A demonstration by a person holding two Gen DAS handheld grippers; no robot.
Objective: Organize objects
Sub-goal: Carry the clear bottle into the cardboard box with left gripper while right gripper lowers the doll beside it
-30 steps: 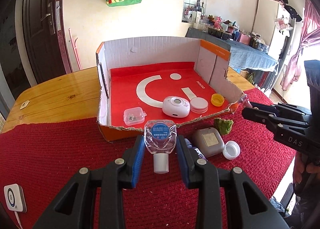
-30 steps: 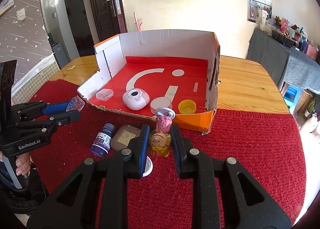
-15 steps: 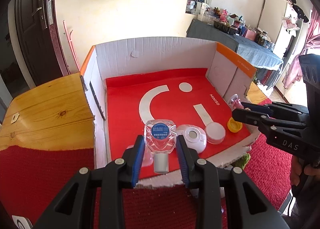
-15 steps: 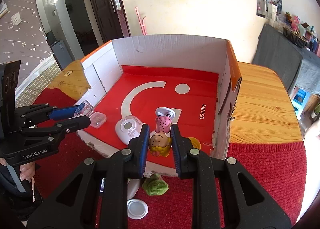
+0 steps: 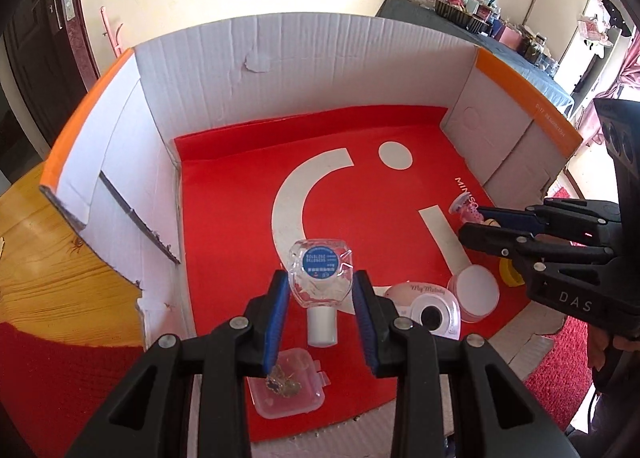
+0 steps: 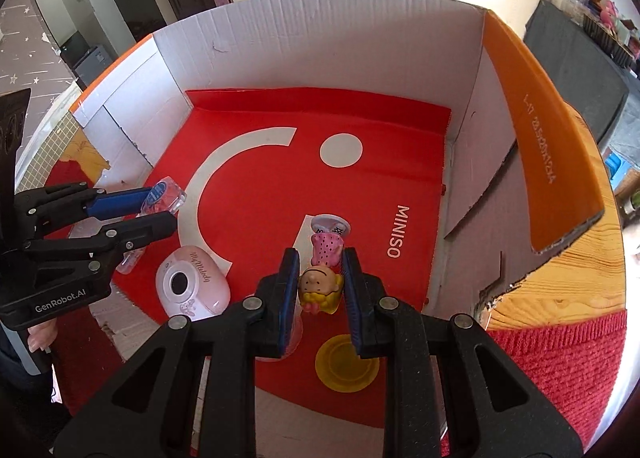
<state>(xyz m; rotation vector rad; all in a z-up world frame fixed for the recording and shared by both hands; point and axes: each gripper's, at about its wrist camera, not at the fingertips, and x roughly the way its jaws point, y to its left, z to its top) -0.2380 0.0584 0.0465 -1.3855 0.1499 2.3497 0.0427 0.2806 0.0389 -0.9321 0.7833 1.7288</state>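
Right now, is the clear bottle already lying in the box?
No. The left gripper holds the clear bottle above the box floor, cap toward the camera.

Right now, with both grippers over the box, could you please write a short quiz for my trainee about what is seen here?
1. True or false: the left gripper is empty.
2. What does the right gripper hold? A) the yellow lid B) the small doll figure C) the My Melody device
3. Fill in: the small clear case lies inside the ____.

Key:
1. False. Its fingers are closed on the clear bottle with a blue round label.
2. B. The yellow lid and the My Melody device rest on the red floor of the box.
3. Cardboard box.
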